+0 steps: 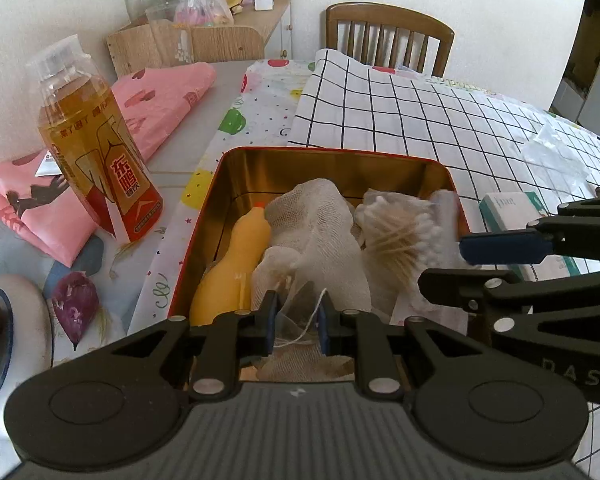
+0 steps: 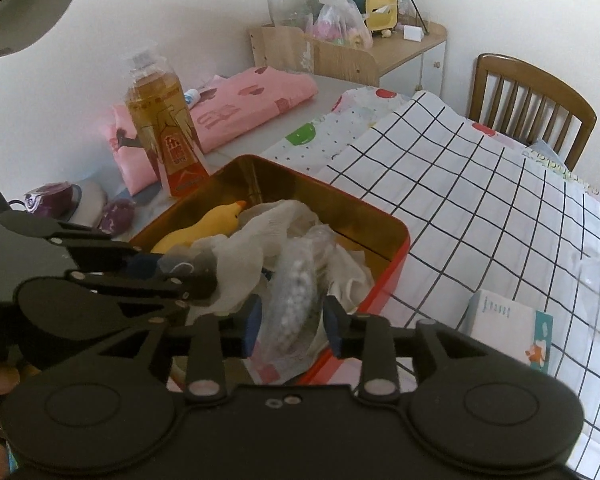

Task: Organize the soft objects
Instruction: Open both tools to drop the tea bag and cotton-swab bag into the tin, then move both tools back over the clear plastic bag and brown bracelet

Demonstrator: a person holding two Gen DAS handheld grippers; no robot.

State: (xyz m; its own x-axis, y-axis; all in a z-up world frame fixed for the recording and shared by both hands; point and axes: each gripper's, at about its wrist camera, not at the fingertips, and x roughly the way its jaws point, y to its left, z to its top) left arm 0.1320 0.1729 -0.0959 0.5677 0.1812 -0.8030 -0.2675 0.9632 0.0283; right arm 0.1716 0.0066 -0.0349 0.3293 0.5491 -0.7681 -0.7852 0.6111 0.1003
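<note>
A red tin box (image 1: 204, 216) with a gold inside holds a yellow rubber duck (image 1: 236, 264), white gauze cloth (image 1: 319, 232) and a clear bag of cotton swabs (image 1: 399, 236). My left gripper (image 1: 298, 320) is low over the box's near end, jaws closed on a small mesh tea bag (image 1: 296, 316) with a string. My right gripper (image 2: 292, 324) straddles the cotton swab bag (image 2: 296, 284) at the box's near corner (image 2: 395, 248); the jaws stand apart, touching its plastic loosely. The duck (image 2: 208, 224) lies at the far left.
A tea drink bottle (image 1: 96, 152) stands left of the box, by folded pink cloth (image 1: 156, 108). Purple sachets (image 1: 76, 304) lie near a plate. A checked cloth (image 1: 419, 120) covers the table on the right, with a small white carton (image 2: 507, 328). A wooden chair (image 1: 387, 32) stands behind.
</note>
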